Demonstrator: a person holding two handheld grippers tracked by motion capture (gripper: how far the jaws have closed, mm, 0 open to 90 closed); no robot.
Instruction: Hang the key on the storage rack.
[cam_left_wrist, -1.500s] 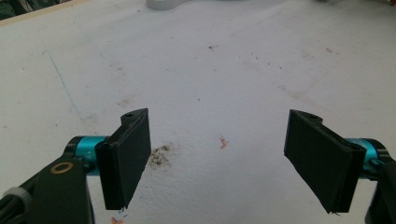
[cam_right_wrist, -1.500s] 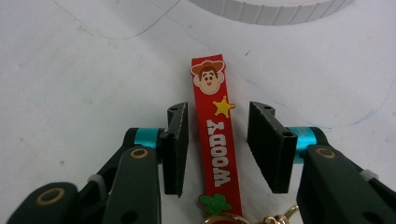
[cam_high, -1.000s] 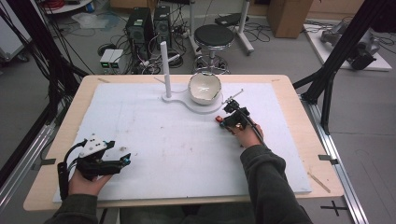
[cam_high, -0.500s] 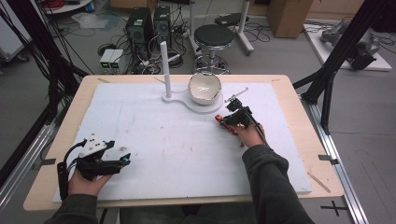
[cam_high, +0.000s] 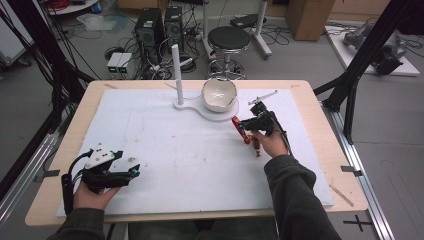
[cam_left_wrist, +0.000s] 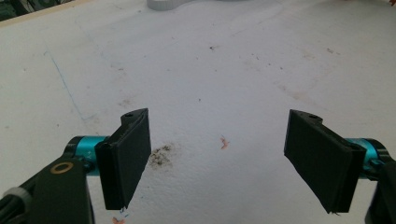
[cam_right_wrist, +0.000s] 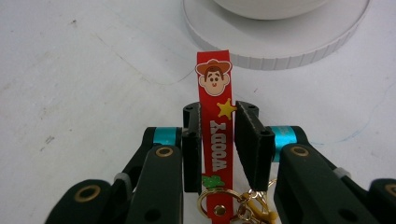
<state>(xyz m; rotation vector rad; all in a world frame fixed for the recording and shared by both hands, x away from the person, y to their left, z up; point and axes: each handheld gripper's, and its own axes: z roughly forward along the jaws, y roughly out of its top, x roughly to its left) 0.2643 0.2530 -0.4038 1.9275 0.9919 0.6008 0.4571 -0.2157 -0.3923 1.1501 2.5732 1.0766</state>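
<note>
Now right gripper clamps red keychain strap — lifted (near white stand), left gripper agape

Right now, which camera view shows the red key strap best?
The right gripper view: the red key strap stands close up between the pads of the right claw, so its printed figure, star, lettering and gold ring are clear. In the high view it is a small red strip by that claw.

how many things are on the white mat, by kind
red strap keychain: 1
white bowl: 1
white stand with post: 1
total: 3
</note>
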